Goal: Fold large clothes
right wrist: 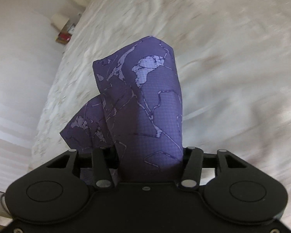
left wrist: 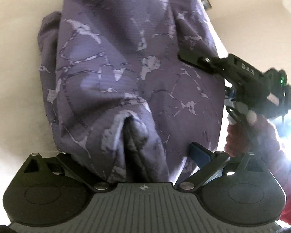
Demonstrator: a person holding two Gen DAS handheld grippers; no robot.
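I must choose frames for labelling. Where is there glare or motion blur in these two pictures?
Left wrist view: strong glare at the right edge washes out the red sleeve; the purple garment stays fairly sharp. Right wrist view: the white bedcover is streaked by motion blur, while the garment by the right gripper is sharp.

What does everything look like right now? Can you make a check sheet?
Surface: white bedspread, wrinkled.
Job's things: purple patterned garment, bunched, lifted at two spots.
Clutter: small boxes beside the bed, blurred.
Grippers: left hand-held gripper has cloth bunched between its fingers; right hand-held gripper is shut on the garment's edge.
Cables: nothing seen.
Surroundings: white wall; red knitted sleeve.
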